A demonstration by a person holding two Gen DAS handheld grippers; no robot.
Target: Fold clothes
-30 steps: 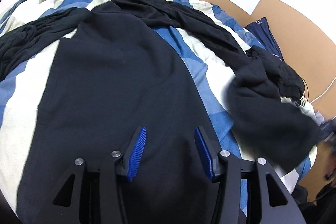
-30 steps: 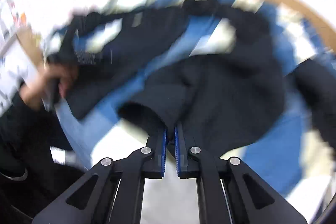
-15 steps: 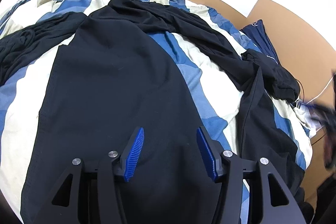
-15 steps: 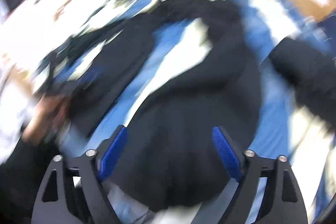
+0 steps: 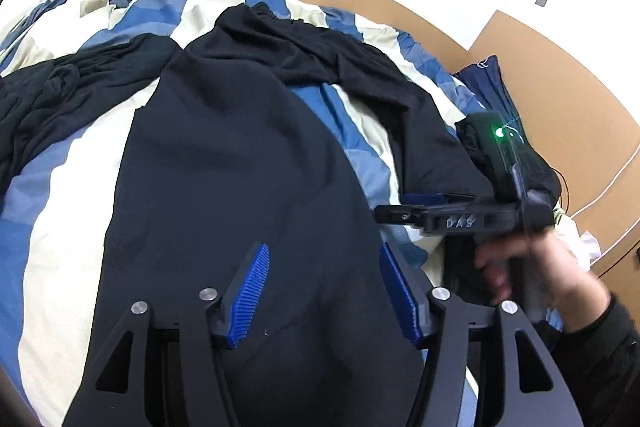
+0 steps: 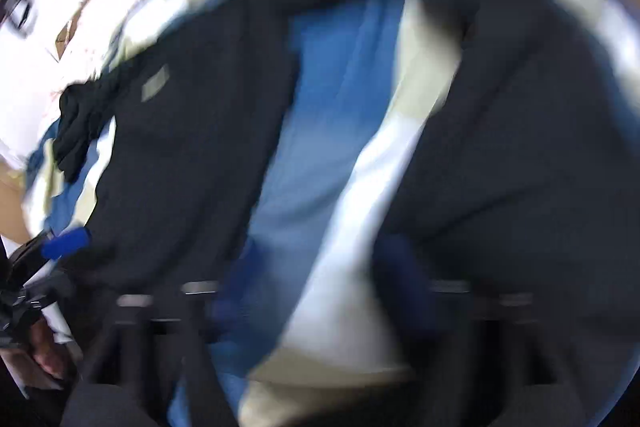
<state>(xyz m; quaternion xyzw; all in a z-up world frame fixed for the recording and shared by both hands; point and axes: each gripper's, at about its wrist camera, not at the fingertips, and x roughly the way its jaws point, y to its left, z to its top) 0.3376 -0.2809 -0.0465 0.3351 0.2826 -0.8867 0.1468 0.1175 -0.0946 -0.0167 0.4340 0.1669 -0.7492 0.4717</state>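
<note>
Left gripper (image 5: 322,291) lower centre, jaws apart over black trousers (image 5: 240,187) on striped duvet (image 5: 52,195). Right gripper (image 5: 412,213) at right edge-on, jaws can't tell; its own view blurred.

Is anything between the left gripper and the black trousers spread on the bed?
Nothing visible. The left gripper hangs open directly over the black trousers, with only bare dark cloth between its fingers.

The right hand-held gripper (image 5: 404,213) has let go of the black garment (image 5: 240,187), opened, and swung in beside the left one; the garment's right part now lies flat on the bed
</note>
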